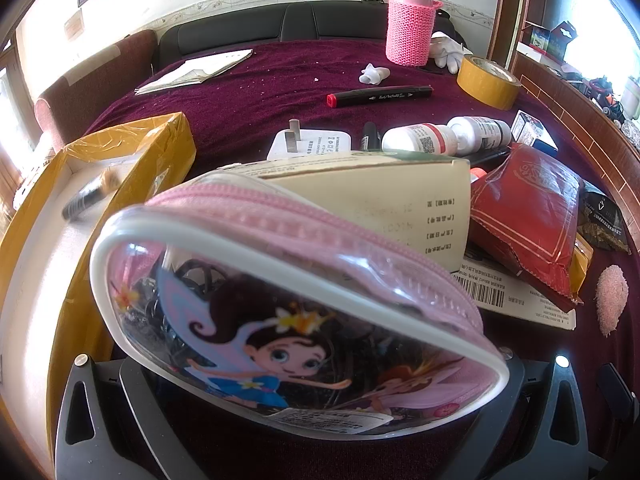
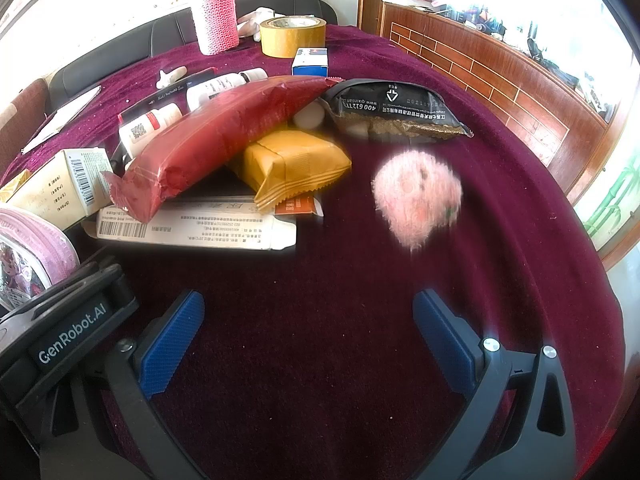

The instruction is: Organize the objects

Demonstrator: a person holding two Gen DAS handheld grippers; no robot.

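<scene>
We find the left tongs clamped on a clear plastic pouch with pink zip, held beside the yellow cardboard box. Right tongs gape empty above the bench. Risk: the slick pouch could slip from its edge grip.

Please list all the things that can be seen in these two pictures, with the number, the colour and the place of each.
pencil pouch: 1, clear with pink zipper, held in left claw
cardboard box: 1, yellow, left side, open
marker: 1, black with red cap, table middle
flask: 1, pink knitted sleeve, far side
tape roll: 1, yellow, beside flask
pill bottles: 2, white, lying in the pile
red packet: 1, on the pile
fluffy ball: 1, pink, on tablecloth
left claw: shut on pouch
right claw: blue pads, open
</scene>
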